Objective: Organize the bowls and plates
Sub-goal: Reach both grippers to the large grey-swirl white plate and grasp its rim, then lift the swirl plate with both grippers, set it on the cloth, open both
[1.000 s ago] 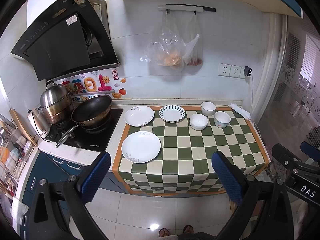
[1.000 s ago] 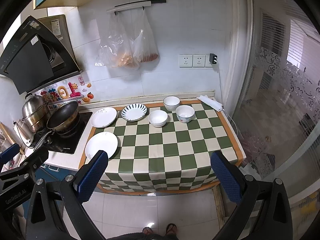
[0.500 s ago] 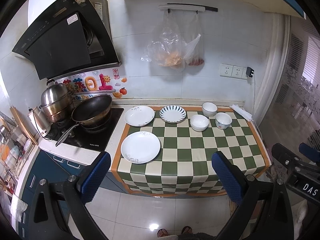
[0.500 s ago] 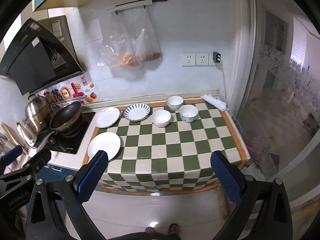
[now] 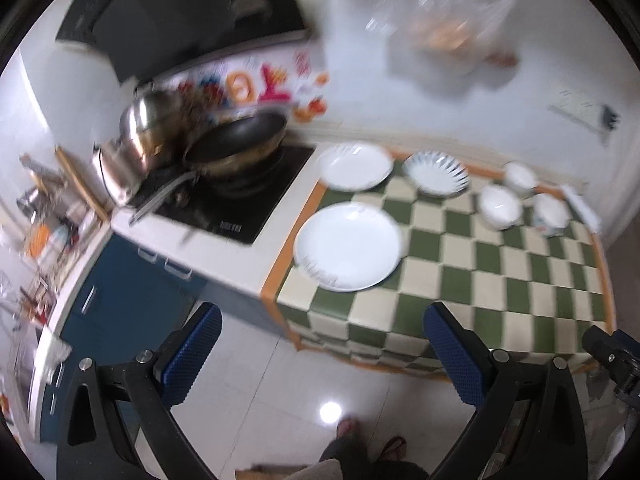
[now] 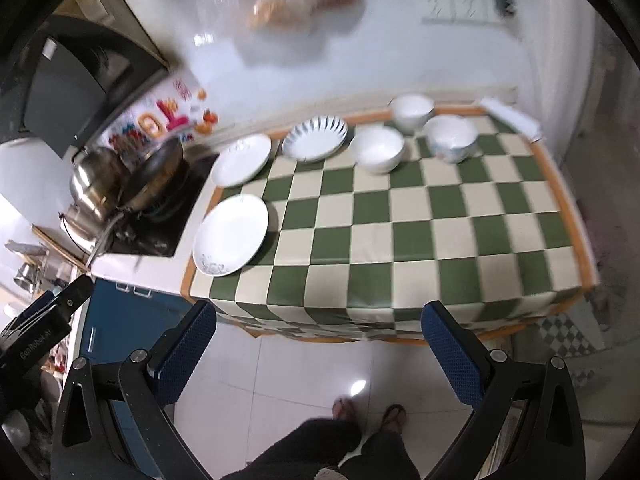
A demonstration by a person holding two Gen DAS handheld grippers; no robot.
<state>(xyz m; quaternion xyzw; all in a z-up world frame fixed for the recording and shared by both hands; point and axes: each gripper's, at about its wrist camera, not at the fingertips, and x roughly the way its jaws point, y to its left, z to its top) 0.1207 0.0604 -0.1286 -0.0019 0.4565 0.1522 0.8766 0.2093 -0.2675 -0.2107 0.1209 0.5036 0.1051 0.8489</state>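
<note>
On the green-and-cream checked cloth (image 5: pixel 500 256) lie a large white plate (image 5: pixel 347 246) at the near left, a second white plate (image 5: pixel 355 166) behind it, and a blue-striped plate (image 5: pixel 436 173). Three white bowls (image 5: pixel 500 207) stand at the back right. The right wrist view shows the same large plate (image 6: pixel 231 234), striped plate (image 6: pixel 315 137) and bowls (image 6: pixel 377 149). My left gripper (image 5: pixel 322 358) and right gripper (image 6: pixel 320 354) are both open and empty, held over the floor in front of the counter.
A wok (image 5: pixel 236 138) and a steel pot (image 5: pixel 150 120) sit on the black hob (image 5: pixel 240 196) left of the cloth. A range hood (image 5: pixel 180 12) hangs above. Plastic bags (image 5: pixel 444 28) hang on the wall. A folded white cloth (image 6: pixel 510 116) lies at the back right corner.
Both grippers have moved closer to the counter and tilted down; the plates and bowls look larger and blurred by motion. Nothing on the counter has moved.
</note>
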